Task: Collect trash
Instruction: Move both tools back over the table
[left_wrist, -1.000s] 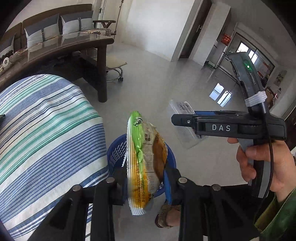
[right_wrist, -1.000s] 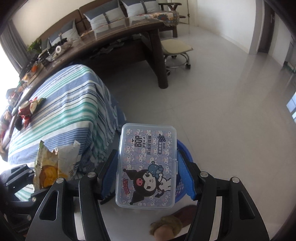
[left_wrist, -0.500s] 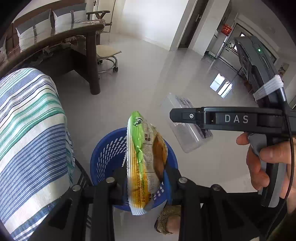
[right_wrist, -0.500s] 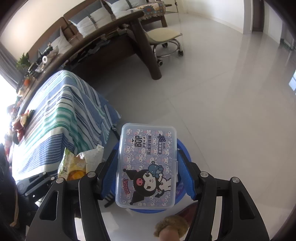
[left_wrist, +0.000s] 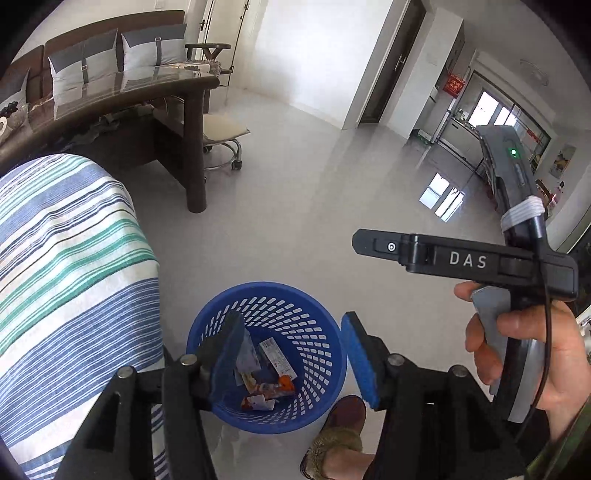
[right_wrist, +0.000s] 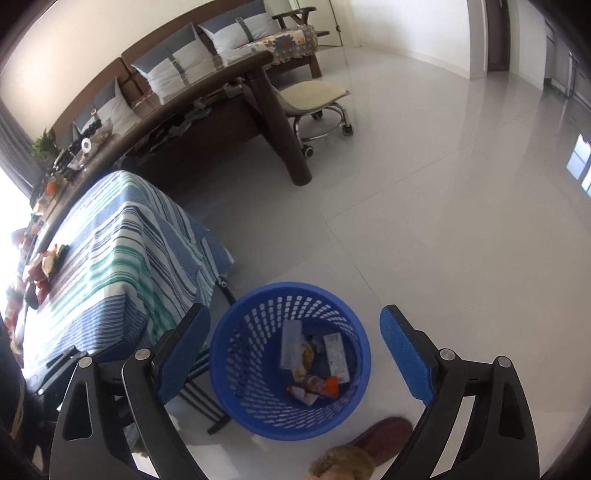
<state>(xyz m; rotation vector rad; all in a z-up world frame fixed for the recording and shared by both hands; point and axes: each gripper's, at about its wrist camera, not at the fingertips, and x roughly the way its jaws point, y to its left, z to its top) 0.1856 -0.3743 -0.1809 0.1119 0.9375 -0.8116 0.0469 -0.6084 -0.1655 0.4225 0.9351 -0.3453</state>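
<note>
Right wrist view: my right gripper (right_wrist: 293, 356) is spread wide and holds nothing above the blue basket (right_wrist: 347, 317), lower centre, with wrappers (right_wrist: 314, 389) inside. My left gripper (left_wrist: 290, 356) is also wide apart. Striped tablecloth (right_wrist: 122, 254) hangs just beside, at left.

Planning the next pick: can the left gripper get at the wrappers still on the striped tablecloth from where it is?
Probably not directly. The left gripper hangs open over the blue basket, beside the table; the wrappers lie far across the striped tablecloth. Nothing blocks them.

Striped tablecloth (right_wrist: 122, 254), dark wooden table (left_wrist: 110, 107), stool (right_wrist: 314, 98), perhaps slipper (left_wrist: 343, 424).
</note>
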